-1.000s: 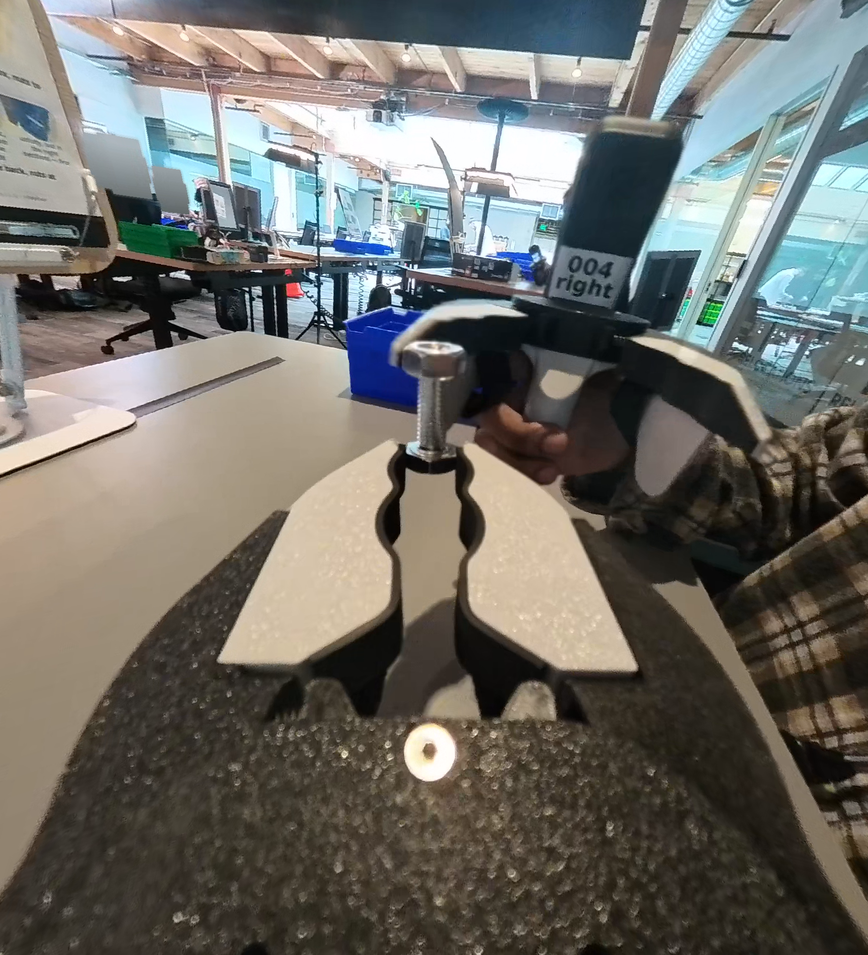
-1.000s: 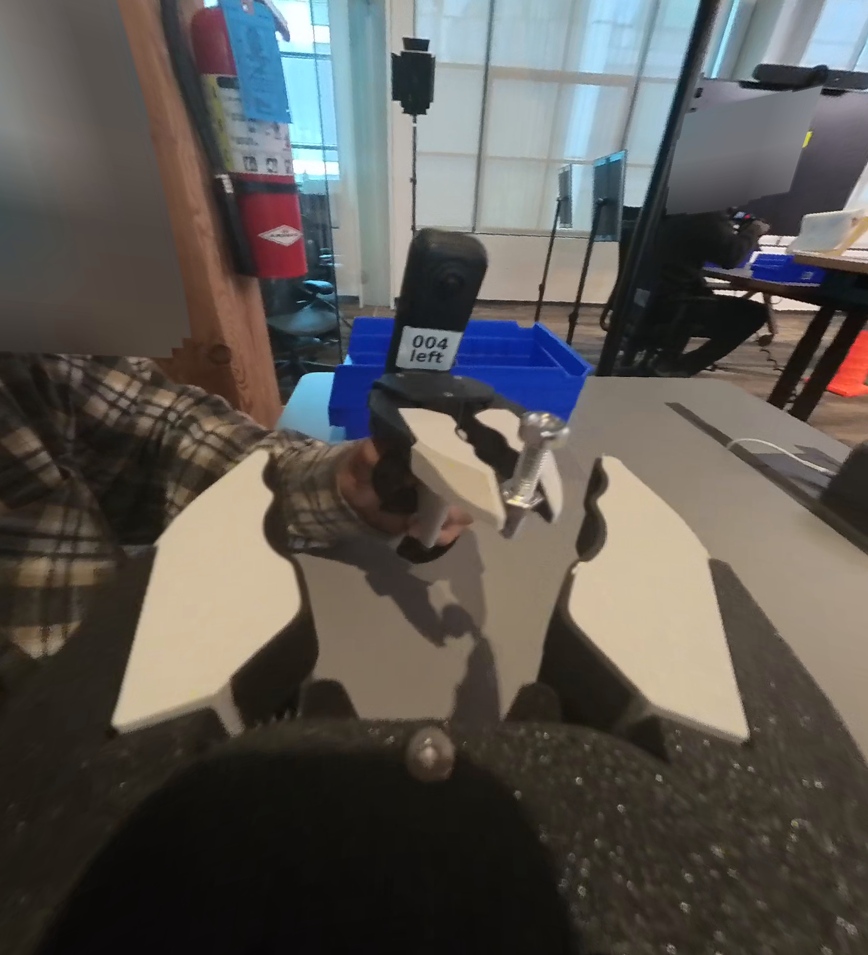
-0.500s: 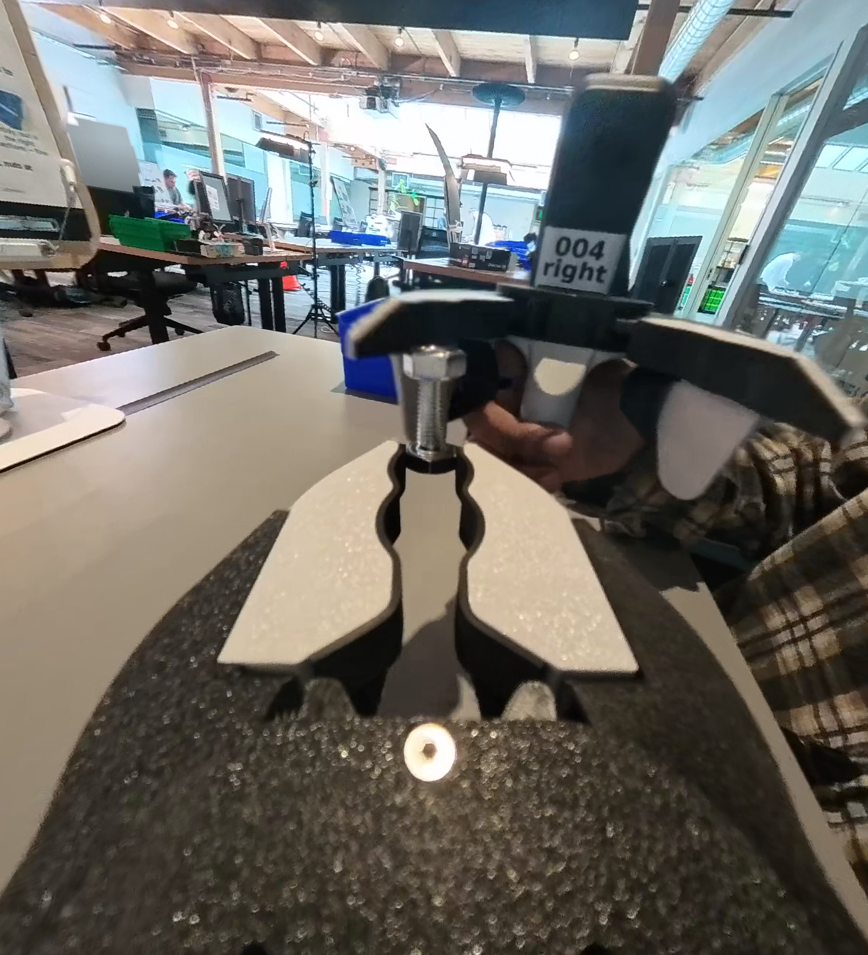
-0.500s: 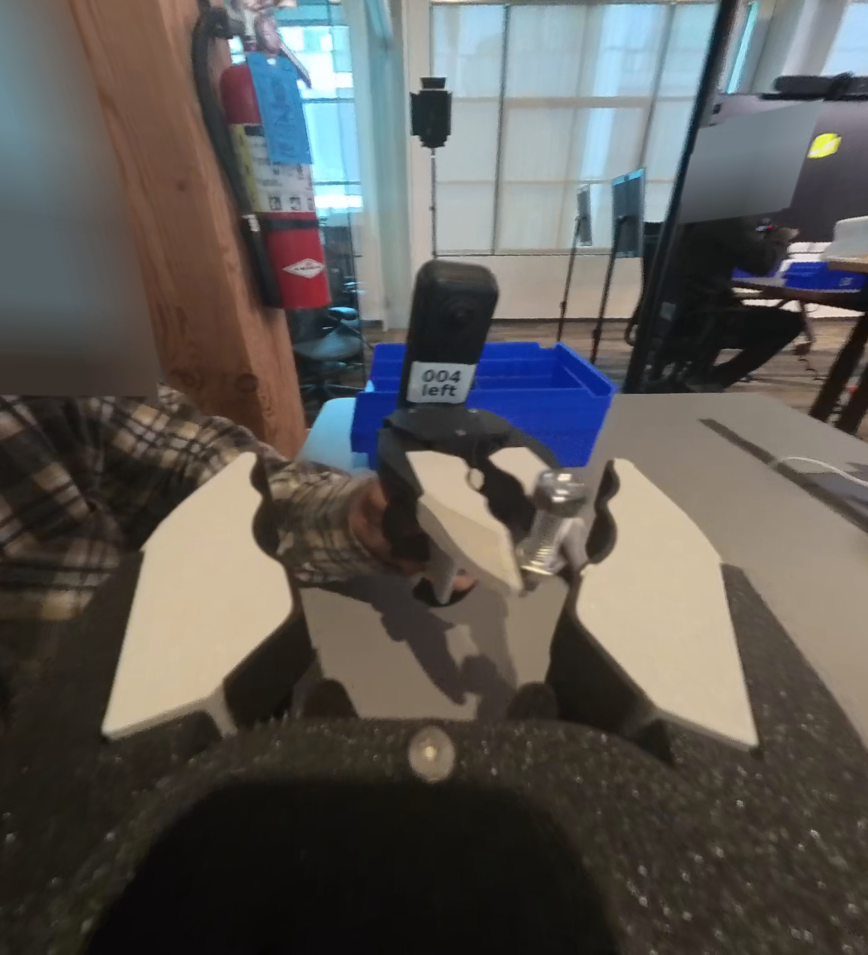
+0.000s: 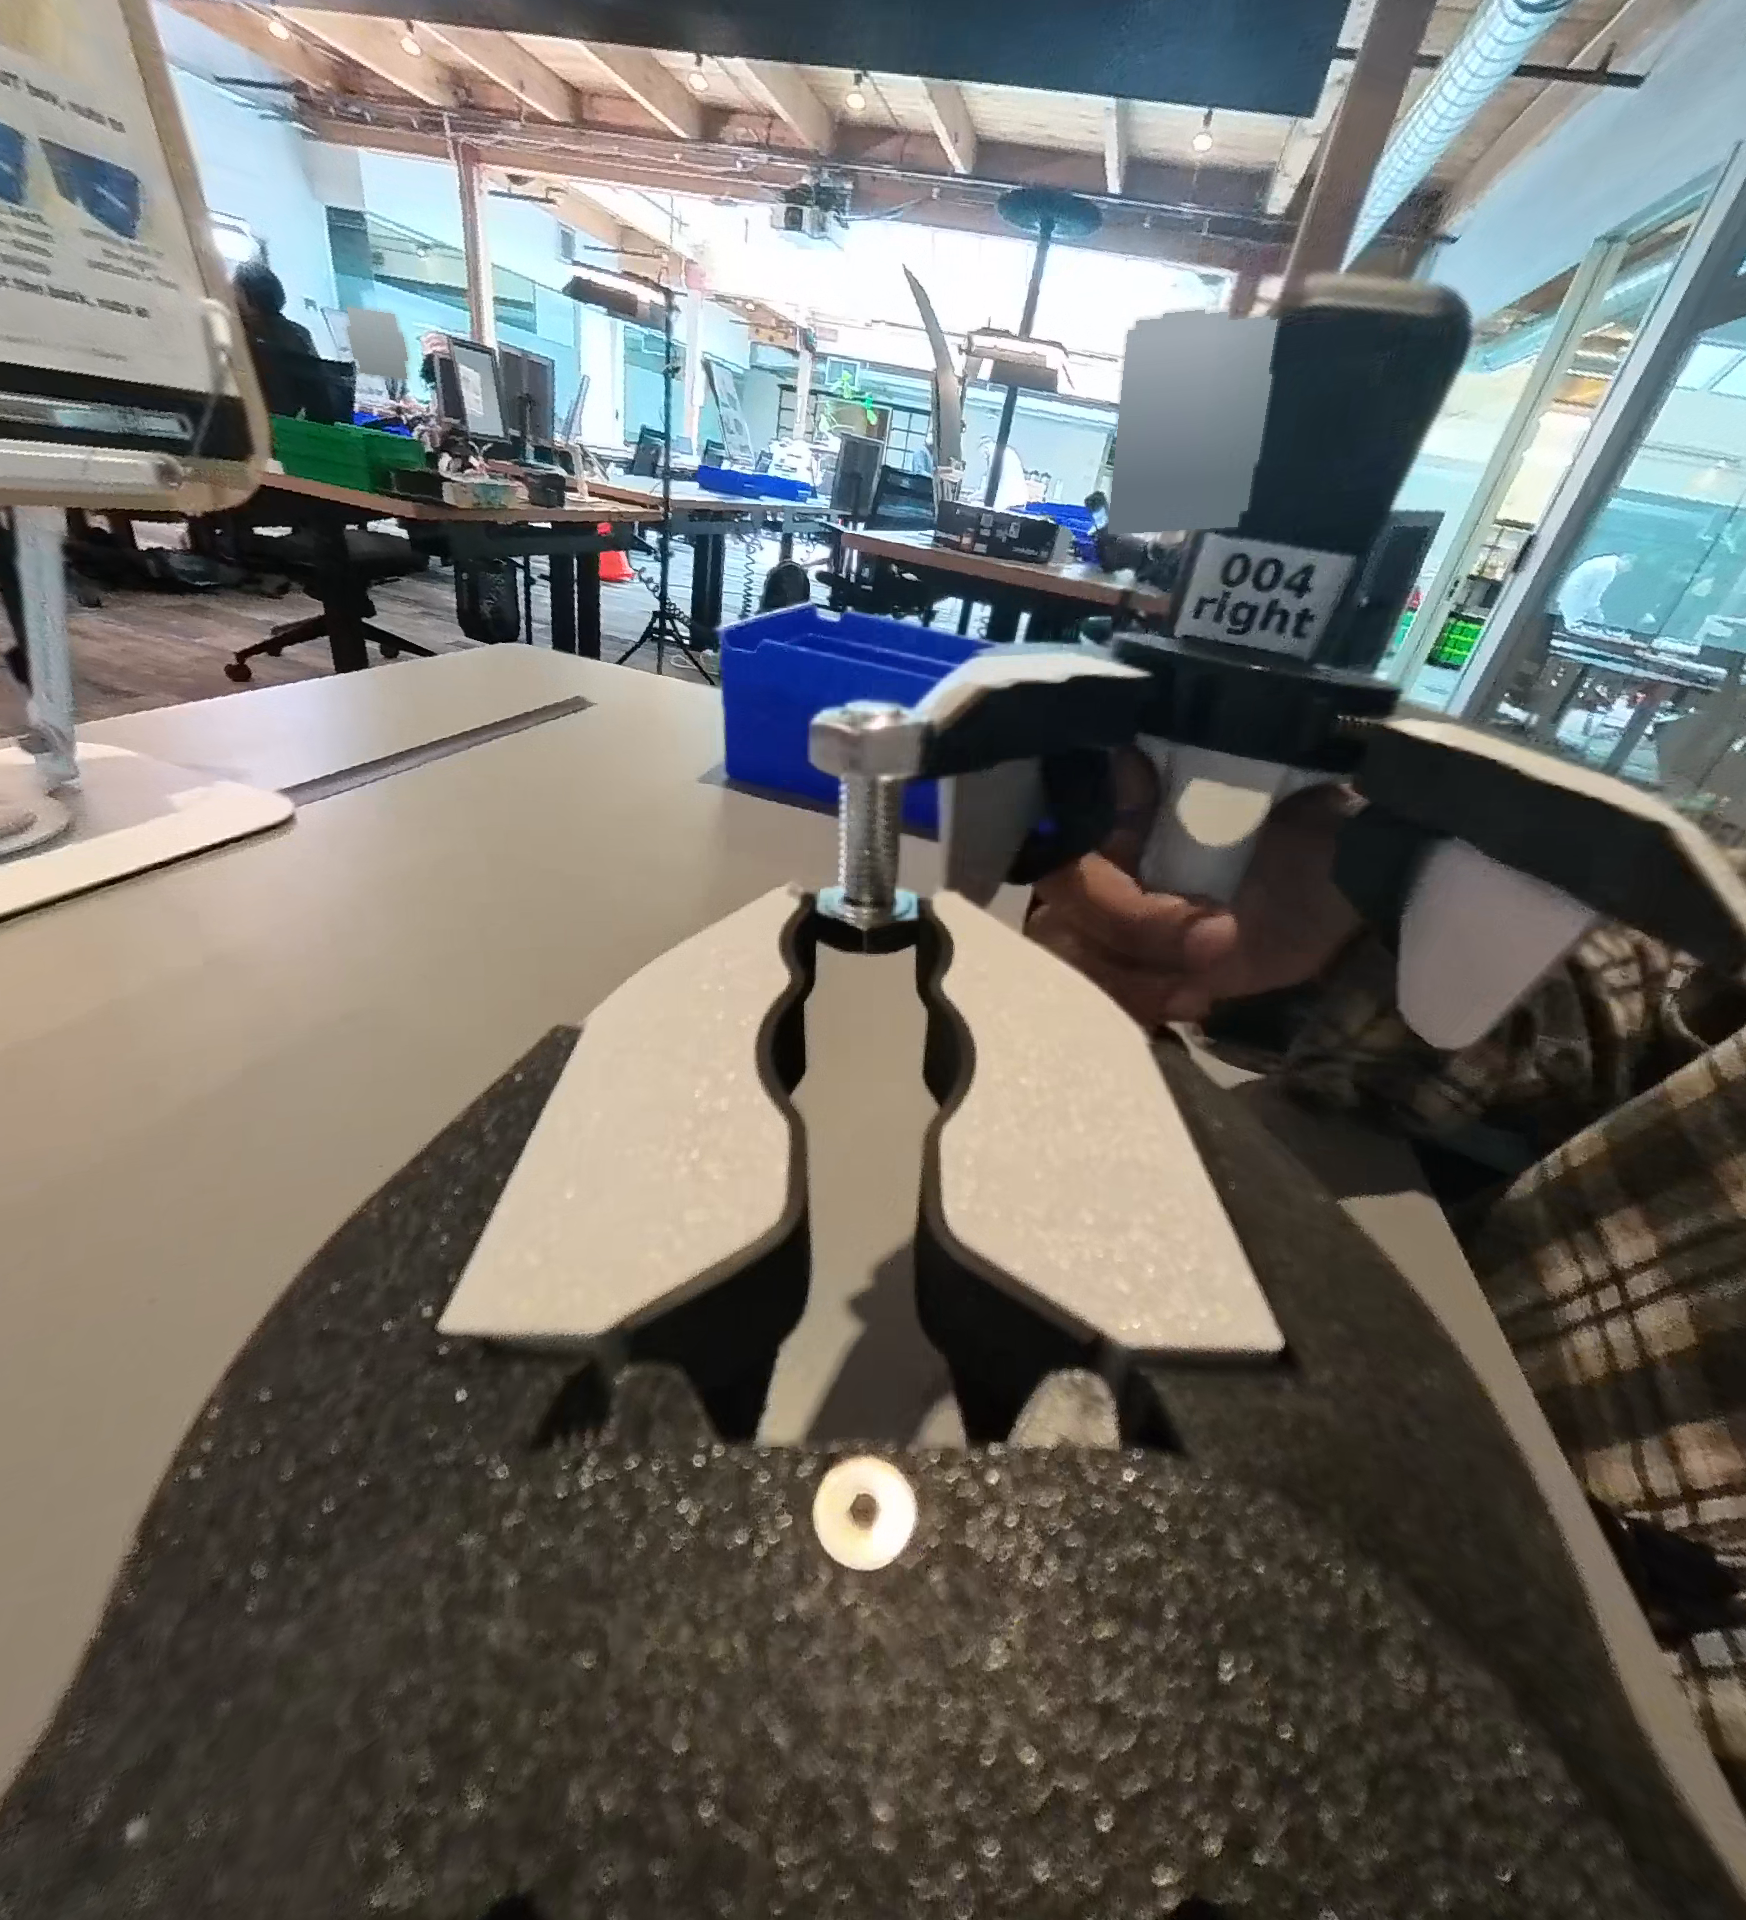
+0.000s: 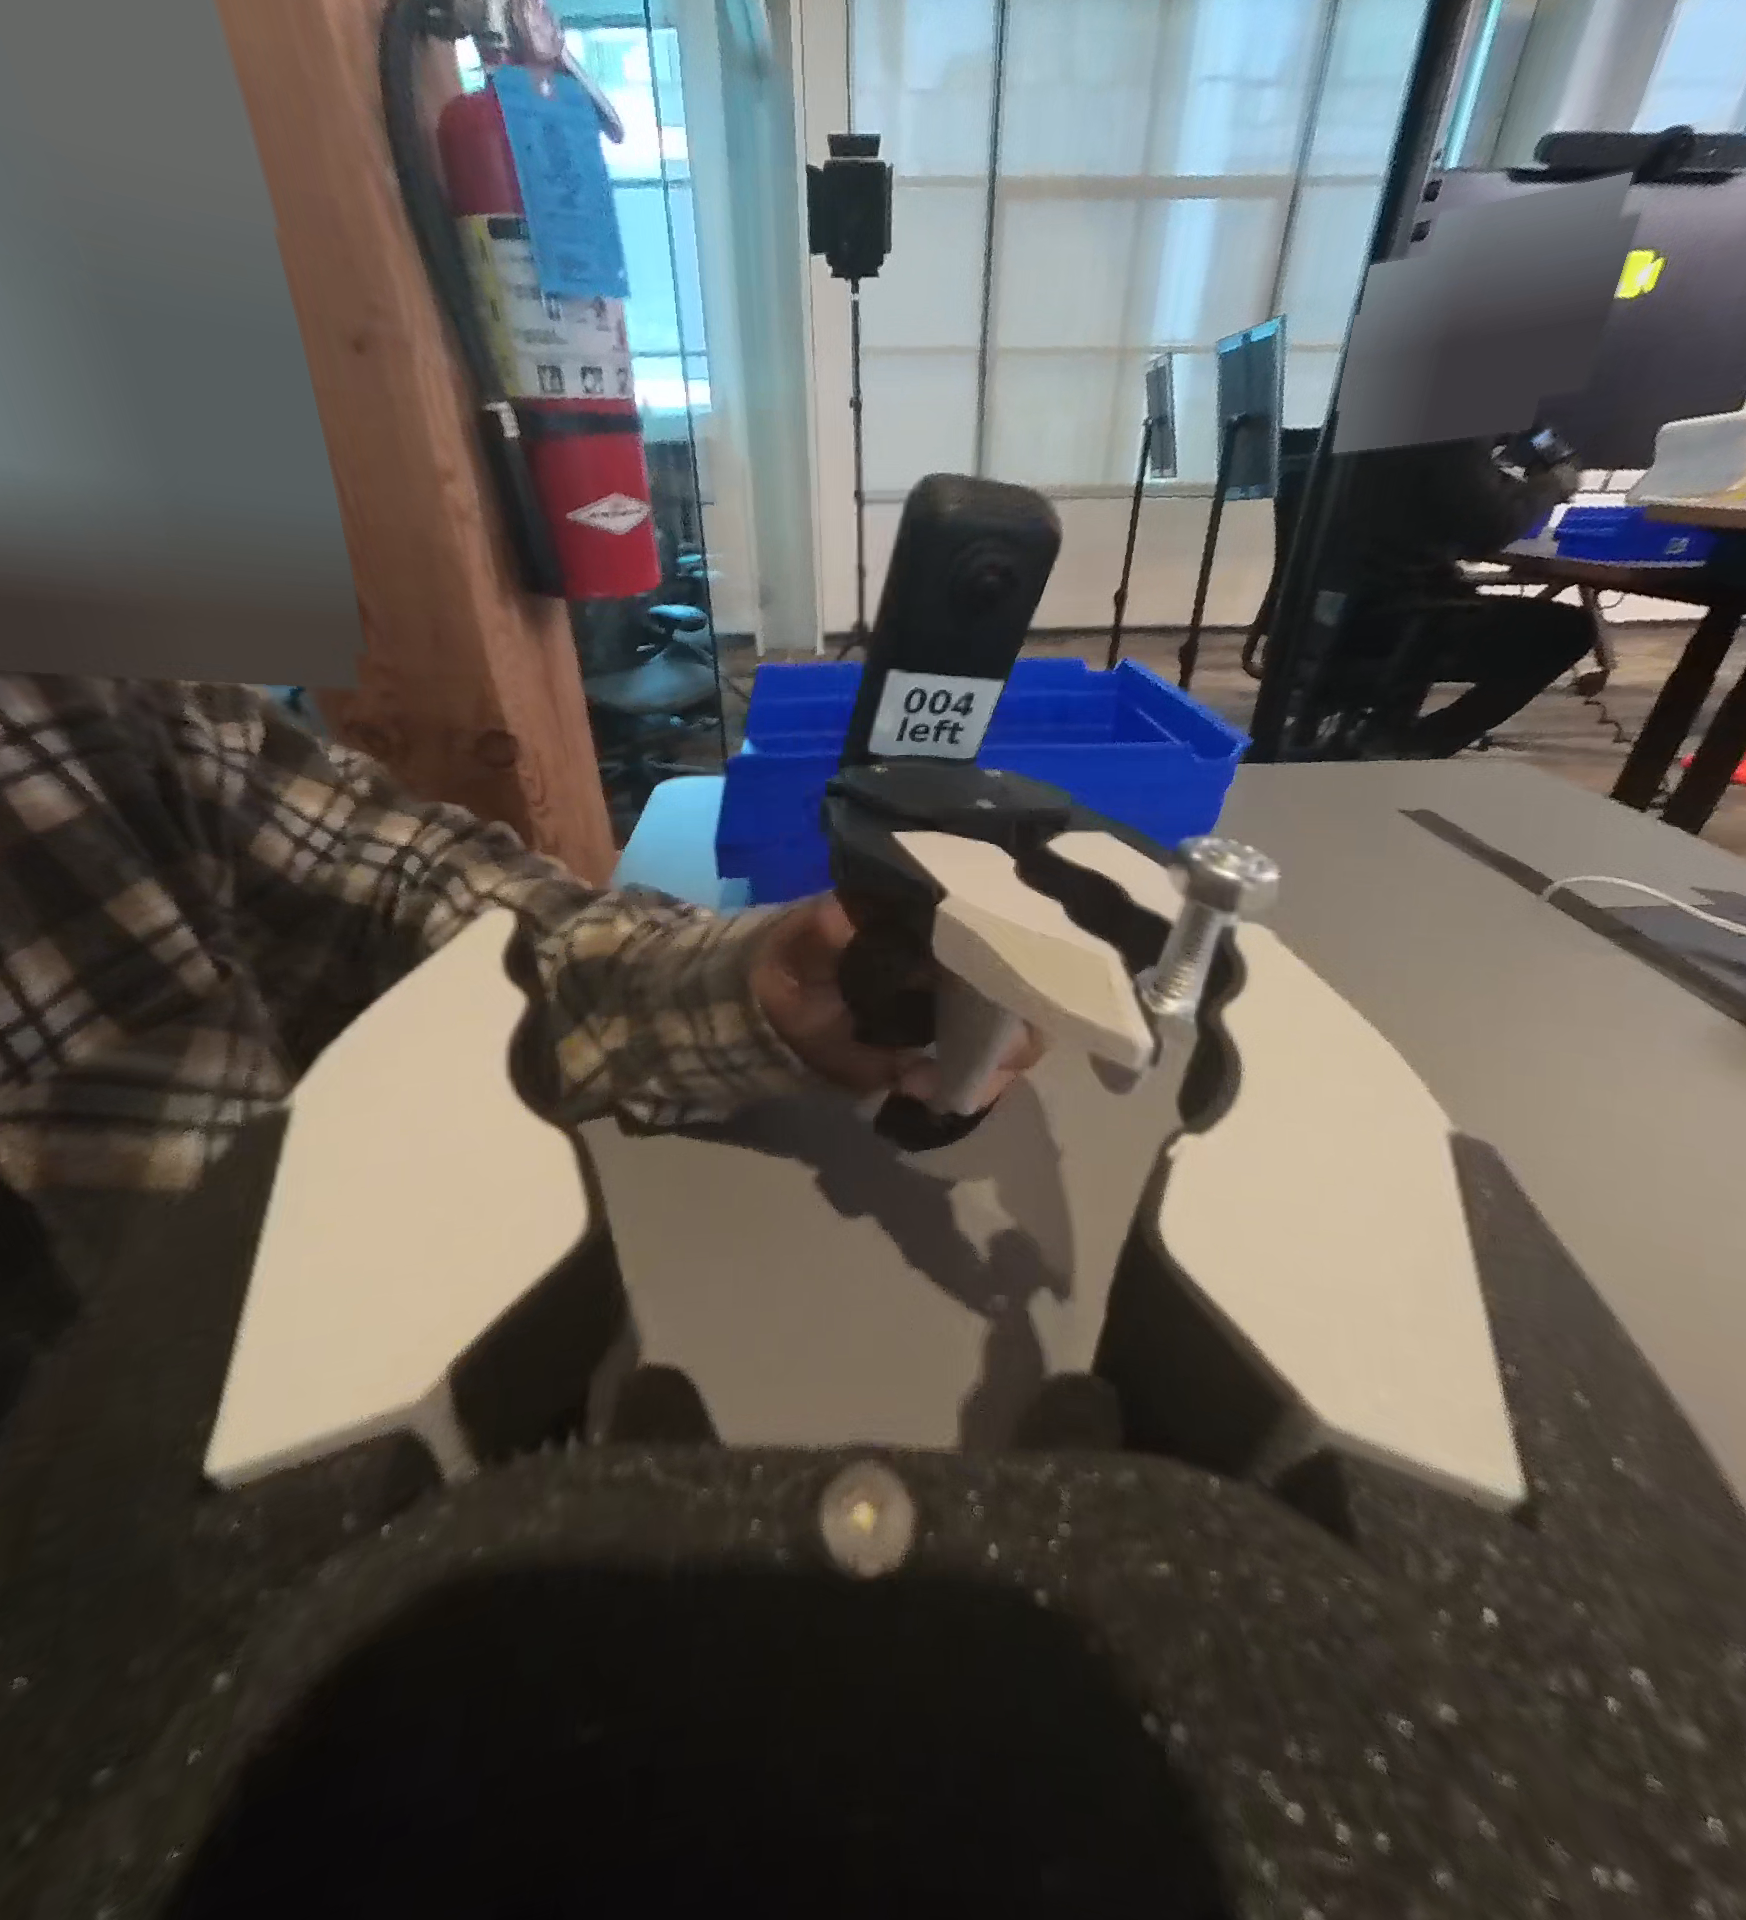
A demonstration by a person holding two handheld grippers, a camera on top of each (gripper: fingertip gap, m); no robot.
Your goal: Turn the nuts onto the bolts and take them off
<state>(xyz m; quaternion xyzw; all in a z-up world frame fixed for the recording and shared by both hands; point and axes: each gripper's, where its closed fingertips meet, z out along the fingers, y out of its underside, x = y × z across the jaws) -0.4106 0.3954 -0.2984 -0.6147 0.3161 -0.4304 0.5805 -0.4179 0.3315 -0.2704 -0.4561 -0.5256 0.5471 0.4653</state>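
Note:
A silver bolt point(image 5: 867, 821) stands upright with its lower end in a silver nut point(image 5: 864, 910). My left gripper point(image 5: 867, 916) is shut on the nut at its fingertips, just above the grey table point(image 5: 329, 987). My right gripper point(image 5: 1336, 821) is wide open beside it, and one finger's tip point(image 5: 962, 707) touches the side of the bolt head. In the right wrist view the bolt point(image 6: 1201, 935) leans by the tip of the right gripper's point(image 6: 874, 935) right-hand finger point(image 6: 1336, 1195), held by the left gripper point(image 6: 1149, 1029).
A blue bin point(image 5: 827, 675) stands on the table's far edge behind the bolt and also shows in the right wrist view point(image 6: 1108, 727). A sign stand on a white base point(image 5: 69, 810) is at the left. A white cable point(image 6: 1658, 904) lies at the right.
The open right gripper has shifted: its finger lay over the bolt head, now its tip is at the head's side. In the right wrist view the bolt has moved right. The left grip is unchanged.

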